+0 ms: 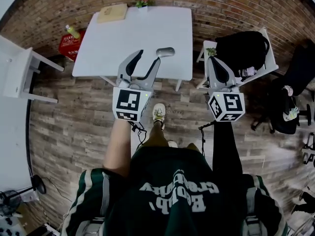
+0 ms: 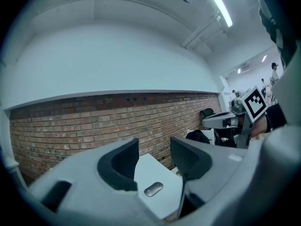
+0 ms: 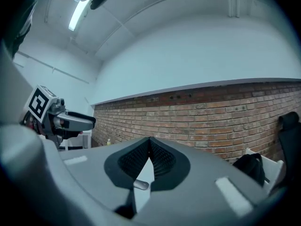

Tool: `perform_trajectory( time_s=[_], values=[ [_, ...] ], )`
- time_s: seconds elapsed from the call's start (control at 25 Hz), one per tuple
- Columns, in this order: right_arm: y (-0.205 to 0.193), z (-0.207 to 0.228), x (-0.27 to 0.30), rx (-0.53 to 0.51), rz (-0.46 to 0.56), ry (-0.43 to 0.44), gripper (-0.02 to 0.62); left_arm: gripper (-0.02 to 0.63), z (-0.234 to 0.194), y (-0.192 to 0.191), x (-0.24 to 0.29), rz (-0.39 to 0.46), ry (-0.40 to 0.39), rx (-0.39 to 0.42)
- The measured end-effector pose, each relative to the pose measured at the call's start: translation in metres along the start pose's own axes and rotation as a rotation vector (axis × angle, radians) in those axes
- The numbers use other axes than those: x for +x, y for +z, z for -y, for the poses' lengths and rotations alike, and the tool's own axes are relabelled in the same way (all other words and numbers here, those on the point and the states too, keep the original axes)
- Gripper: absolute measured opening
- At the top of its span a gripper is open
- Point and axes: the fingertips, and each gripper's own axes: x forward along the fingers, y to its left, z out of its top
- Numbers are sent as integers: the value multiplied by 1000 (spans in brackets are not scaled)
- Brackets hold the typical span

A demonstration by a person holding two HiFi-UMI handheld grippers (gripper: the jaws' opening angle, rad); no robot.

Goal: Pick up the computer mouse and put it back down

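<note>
Far left, a white desk (image 1: 17,70) is filling the edge of the head view. Beside it a red crate (image 1: 69,45) is sitting on the wooden floor (image 1: 74,122) with a green bottle (image 1: 72,31) lying on top.

Next along, the white table (image 1: 133,33) is standing against the brick wall (image 1: 236,4). It is carrying a wooden board (image 1: 112,13) and a little pot of flowers (image 1: 142,1) at its far edge.

The computer mouse (image 1: 165,52) is lying flat on that table, right of centre and toward the near edge, with nothing touching it.

The left gripper (image 1: 147,58) is hanging level in the air in front of the table with its jaws spread wide and nothing between the pads. In the left gripper view the mouse is showing through the gap, well ahead and lower down on the tabletop. From above, the tip of the gripper's right jaw is lining up just below the mouse.

Below the grippers a pale shoe (image 1: 158,113) is planted on the floor.

The right gripper (image 1: 214,59) is also pointing level, its jaws pressed together at the tips and gripping nothing. It is hanging off the table's right side, apart from the mouse.

Further right, a black backpack (image 1: 243,48) is resting on a small white stand (image 1: 268,68), and a dark office chair (image 1: 285,107) is standing beyond it.
</note>
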Motion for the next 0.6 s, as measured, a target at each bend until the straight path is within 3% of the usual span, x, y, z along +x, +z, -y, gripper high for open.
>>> perform_trajectory(
  time_s=[0.6],
  values=[
    [24, 43, 158, -24, 19, -78, 14, 216, -102, 13, 159, 50, -122, 9]
  ],
)
